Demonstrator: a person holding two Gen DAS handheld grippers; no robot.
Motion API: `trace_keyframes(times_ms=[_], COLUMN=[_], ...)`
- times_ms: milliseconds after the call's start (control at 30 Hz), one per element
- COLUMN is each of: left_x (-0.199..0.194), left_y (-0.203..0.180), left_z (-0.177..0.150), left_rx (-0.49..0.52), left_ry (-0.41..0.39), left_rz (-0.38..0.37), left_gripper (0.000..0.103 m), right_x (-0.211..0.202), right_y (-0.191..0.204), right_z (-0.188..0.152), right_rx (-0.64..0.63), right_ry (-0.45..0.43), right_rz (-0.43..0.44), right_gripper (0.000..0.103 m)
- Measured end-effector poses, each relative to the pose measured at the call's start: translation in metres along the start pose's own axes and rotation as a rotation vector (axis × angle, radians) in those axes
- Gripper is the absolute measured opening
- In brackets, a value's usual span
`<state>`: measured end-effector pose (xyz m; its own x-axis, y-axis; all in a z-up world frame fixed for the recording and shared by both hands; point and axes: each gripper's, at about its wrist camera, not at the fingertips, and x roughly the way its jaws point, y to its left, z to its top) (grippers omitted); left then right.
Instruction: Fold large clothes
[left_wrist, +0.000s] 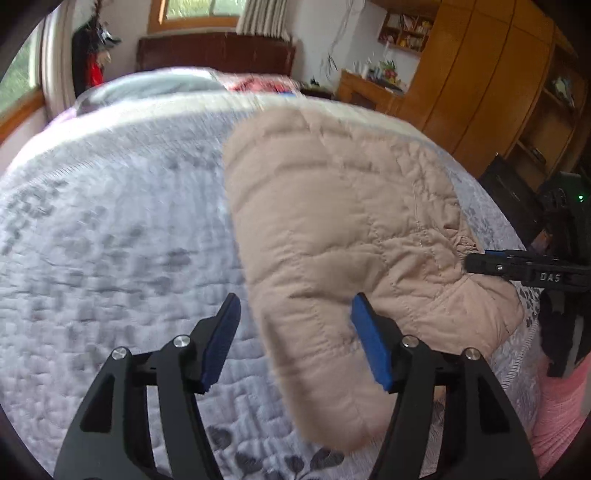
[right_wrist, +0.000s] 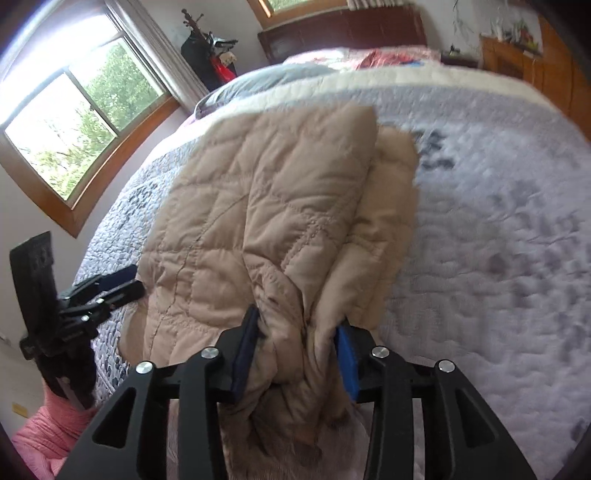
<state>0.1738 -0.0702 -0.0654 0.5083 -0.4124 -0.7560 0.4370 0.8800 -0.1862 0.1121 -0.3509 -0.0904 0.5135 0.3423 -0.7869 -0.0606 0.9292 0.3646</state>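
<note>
A beige quilted jacket (left_wrist: 332, 236) lies folded lengthwise on the bed; it also shows in the right wrist view (right_wrist: 258, 229). My left gripper (left_wrist: 295, 314) is open, its fingers either side of the jacket's near left edge, holding nothing. My right gripper (right_wrist: 295, 332) is shut on a bunched fold of the jacket at its near end. From the left wrist view the right gripper (left_wrist: 480, 264) pinches the jacket's right edge. The left gripper (right_wrist: 125, 284) shows at the jacket's left side in the right wrist view.
The bed has a lavender quilted bedspread (left_wrist: 110, 240) with grey patterns. Pillows and a dark headboard (left_wrist: 214, 51) are at the far end. A wooden wardrobe (left_wrist: 498, 92) stands right, a window (right_wrist: 74, 110) left. A pink cloth (right_wrist: 40, 432) is near the bed's edge.
</note>
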Motion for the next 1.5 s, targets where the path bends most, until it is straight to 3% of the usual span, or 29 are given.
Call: trace_keyframes(times_ms=[133,300,367,500,933,1100,1267,1500], left_x=[-0.030,-0.043,-0.037,-0.019,0.026,0.007,-0.019,0.022], left_y=[-0.009,-0.026,-0.028,-0.026,-0.006,0.006,0.019,0.012], left_z=[-0.007,-0.017,-0.019,-0.026,-0.045,-0.030,0.008,0.073], left_rx=[0.022,0.039,0.035,0.032,-0.033,-0.078,-0.104,-0.111], left_ry=[-0.051,-0.053,-0.030,0.021,0.123,0.150,0.054,0.023], left_rz=[-0.011,-0.026,-0.045,-0.008,-0.071,-0.136,-0.142,-0.104], left_gripper=[0.061,0.061,0.060,0.057,0.062,0.061,0.059,0.058], right_x=[-0.031,-0.046,-0.038,-0.024,0.024,-0.001,-0.041,-0.011], right_y=[0.021,0.051,0.052,0.050,0.012,0.008,0.014,0.010], right_z=[-0.008,-0.021,-0.024,-0.031,-0.055,-0.040,-0.005,0.069], right_rx=[-0.067,-0.161,-0.182,-0.172,-0.068,-0.045,-0.082,-0.058], right_ry=[-0.063,-0.054,-0.026,0.004,0.084,0.076,-0.040,-0.079], right_rz=[-0.053,0.043,0.029,-0.009,0.037,0.090,0.040,-0.023], right_gripper=[0.036,0.031,0.029,0.027,0.020,0.022,0.029,0.029])
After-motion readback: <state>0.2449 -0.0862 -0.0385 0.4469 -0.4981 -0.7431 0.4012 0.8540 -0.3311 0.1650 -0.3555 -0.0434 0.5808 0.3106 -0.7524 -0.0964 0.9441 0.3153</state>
